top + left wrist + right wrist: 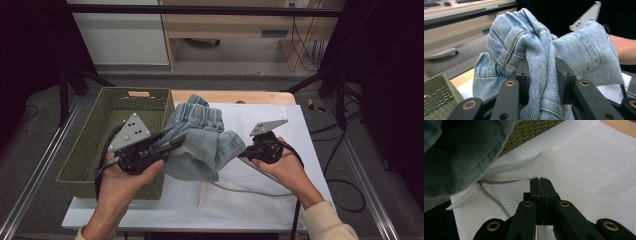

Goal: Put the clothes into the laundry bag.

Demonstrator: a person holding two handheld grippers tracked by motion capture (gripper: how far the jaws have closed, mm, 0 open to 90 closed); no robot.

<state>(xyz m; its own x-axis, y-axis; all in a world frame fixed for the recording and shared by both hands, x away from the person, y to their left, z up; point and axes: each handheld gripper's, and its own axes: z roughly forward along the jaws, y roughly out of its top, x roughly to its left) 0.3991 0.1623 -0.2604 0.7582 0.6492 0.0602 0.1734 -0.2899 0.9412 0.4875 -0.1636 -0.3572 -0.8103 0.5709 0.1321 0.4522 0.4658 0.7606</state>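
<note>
Green woven basket [85, 150] sits at the table's left edge; the part of its inside that I can see holds nothing, the left gripper [172, 142] and its plate cover some of it. White mesh laundry bag [240, 197] lies flat on the white table cover [310, 150], zipper side toward the basket, mouth lifted a bit, nothing visible inside.

Light-blue denim shorts [205, 142] are bunched up and held above the table, between basket and mesh bag, elastic waistband up top. Faded wash, tan stitching, a seamed pocket panel on the side near the right hand.

Left gripper: jaws clamped on a thick fold of the denim [541, 72]. Right gripper [540, 182]: jaws pressed together, nipping the mesh bag's fabric, just beside the hanging denim.
</note>
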